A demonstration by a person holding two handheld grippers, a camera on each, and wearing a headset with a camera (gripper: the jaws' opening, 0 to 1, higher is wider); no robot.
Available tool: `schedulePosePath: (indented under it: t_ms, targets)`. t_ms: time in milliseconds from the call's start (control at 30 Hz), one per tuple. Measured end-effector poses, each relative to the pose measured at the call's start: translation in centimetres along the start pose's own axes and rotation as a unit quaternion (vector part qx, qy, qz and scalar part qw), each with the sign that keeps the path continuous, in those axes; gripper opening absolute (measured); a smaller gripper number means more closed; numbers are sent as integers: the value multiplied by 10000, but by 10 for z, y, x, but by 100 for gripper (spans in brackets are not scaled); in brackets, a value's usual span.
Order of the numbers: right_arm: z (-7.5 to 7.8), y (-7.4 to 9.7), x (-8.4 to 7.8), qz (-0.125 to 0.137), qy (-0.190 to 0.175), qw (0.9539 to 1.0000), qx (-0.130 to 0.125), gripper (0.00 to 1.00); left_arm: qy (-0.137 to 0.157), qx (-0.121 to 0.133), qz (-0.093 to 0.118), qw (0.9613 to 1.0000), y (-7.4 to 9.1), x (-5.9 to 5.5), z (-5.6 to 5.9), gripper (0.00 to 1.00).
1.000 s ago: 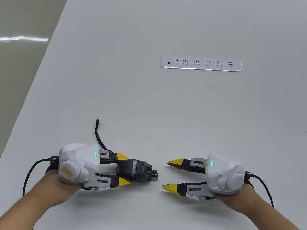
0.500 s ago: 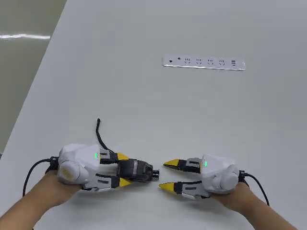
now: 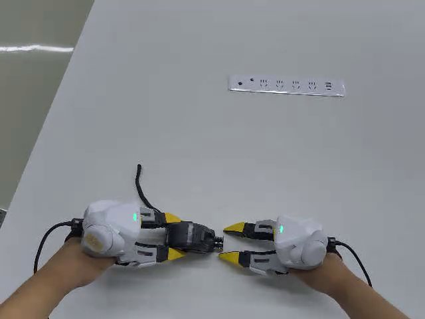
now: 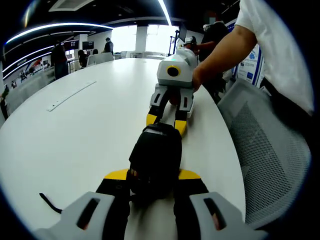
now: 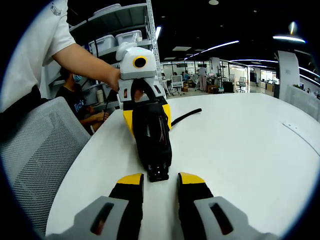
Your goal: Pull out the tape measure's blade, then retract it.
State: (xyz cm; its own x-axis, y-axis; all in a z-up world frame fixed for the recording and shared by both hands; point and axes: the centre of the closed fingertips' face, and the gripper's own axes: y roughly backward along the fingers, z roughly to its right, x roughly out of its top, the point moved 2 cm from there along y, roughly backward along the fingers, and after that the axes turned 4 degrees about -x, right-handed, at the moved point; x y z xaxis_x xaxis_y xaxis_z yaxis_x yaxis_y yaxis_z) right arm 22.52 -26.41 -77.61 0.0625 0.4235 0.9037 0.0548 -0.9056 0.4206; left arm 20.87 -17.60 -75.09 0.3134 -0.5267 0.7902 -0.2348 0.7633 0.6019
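While the left tool (image 3: 174,235) grips the tape measure (image 5: 152,132), the right tool (image 3: 228,242) gapes.

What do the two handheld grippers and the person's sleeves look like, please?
The left gripper and right gripper each have a rounded white shell, black jaws tipped in yellow, a small green light on top and a black cable trailing from the rear. The person wears a white short sleeve; the forearms are uncovered.

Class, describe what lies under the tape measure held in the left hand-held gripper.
The white tabletop lies beneath the black tape measure, which the left hand-held gripper clamps. Its own body hides the underside, so contact with the tabletop cannot be seen.
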Motion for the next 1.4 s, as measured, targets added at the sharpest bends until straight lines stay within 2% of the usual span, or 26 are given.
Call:
schedulePosePath:
  t_ms: [167, 767, 1400]
  targets:
    - [-1, -2, 1, 9, 163, 9999, -5, 24, 12, -2, 14, 10000, 0, 0, 0, 30]
    - [-3, -5, 0, 14, 358, 9994, 24, 14, 47, 6, 32, 10000, -1, 0, -1, 30]
    - [-1, -7, 0, 18, 442, 9990, 3, 13, -16, 5, 16, 10000, 0, -1, -1, 29]
